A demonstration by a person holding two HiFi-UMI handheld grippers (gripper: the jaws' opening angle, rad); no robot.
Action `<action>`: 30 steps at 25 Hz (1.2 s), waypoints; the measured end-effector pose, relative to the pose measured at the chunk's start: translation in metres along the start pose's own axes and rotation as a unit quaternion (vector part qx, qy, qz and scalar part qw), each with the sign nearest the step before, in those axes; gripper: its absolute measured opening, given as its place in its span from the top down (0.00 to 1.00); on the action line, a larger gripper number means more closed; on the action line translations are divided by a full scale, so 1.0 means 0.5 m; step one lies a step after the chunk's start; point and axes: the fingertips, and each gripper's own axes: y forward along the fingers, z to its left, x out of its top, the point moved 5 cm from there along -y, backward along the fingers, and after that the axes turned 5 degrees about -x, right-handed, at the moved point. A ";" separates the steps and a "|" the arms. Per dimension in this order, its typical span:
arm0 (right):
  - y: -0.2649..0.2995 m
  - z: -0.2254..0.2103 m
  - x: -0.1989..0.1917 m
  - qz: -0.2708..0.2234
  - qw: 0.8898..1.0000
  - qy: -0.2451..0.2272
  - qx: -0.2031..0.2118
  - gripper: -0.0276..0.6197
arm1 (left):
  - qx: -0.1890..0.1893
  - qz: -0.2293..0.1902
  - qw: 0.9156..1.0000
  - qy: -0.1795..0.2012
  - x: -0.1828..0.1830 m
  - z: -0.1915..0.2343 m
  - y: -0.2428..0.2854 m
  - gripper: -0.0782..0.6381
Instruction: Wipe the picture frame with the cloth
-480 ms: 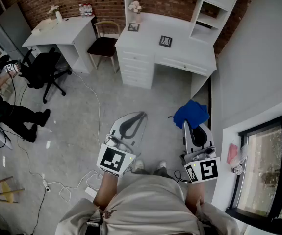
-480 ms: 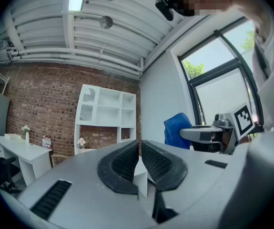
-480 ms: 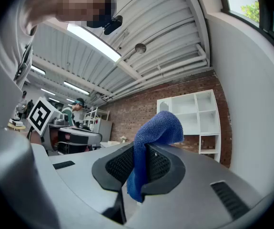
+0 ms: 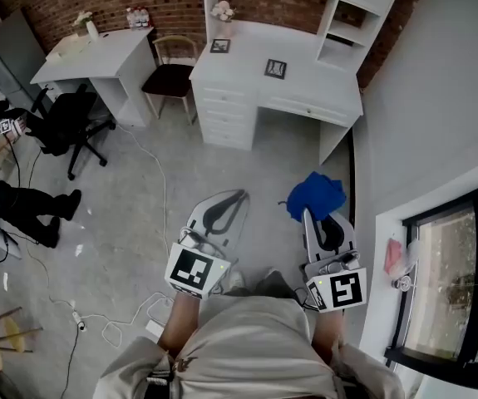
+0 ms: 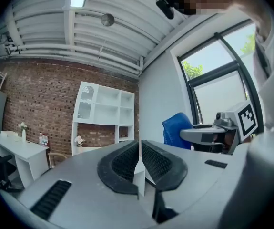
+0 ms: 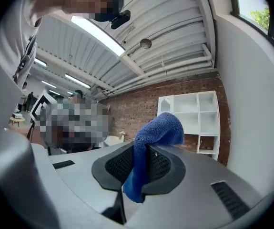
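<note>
The picture frame (image 4: 275, 68) sits on the white surface (image 4: 322, 86) at the far side of the room, well apart from both grippers. From above it looks nearly square, so its long axis cannot be told; its edges run roughly in line with the surface's front edge. A second small frame (image 4: 219, 46) stands farther back to the left, near a bunch of flowers (image 4: 222, 10). Shelves (image 4: 351, 15) rise over the right end, and drawers (image 4: 226, 115) fill the left front. A wooden chair (image 4: 172, 71) stands just beside, then another white desk (image 4: 97, 56) and a black office chair (image 4: 68, 123). Open grey floor (image 4: 255, 169), crossed by a cable (image 4: 162, 185), lies between the surface and the grippers.

The blue cloth (image 4: 315, 196) (image 6: 151, 142) is clamped in the right gripper (image 4: 312, 216) (image 6: 145, 149), its bunch poking past the tips toward the surface. The left gripper (image 4: 240, 196) (image 5: 139, 144) is clenched on nothing, jaws together. Both point forward, close to the person's body.
</note>
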 end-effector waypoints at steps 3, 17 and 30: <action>0.014 -0.008 -0.007 0.006 1.000 0.007 -0.004 0.89 | -0.003 0.003 1.000 0.001 -0.003 0.011 0.010 0.87; 0.167 -0.126 -0.073 0.003 0.999 0.030 0.015 0.89 | 0.011 0.012 1.000 -0.002 -0.019 0.079 0.173 0.87; 0.310 -0.273 -0.104 0.005 0.998 0.036 0.041 0.89 | 0.039 0.019 0.999 -0.003 -0.018 0.152 0.346 0.89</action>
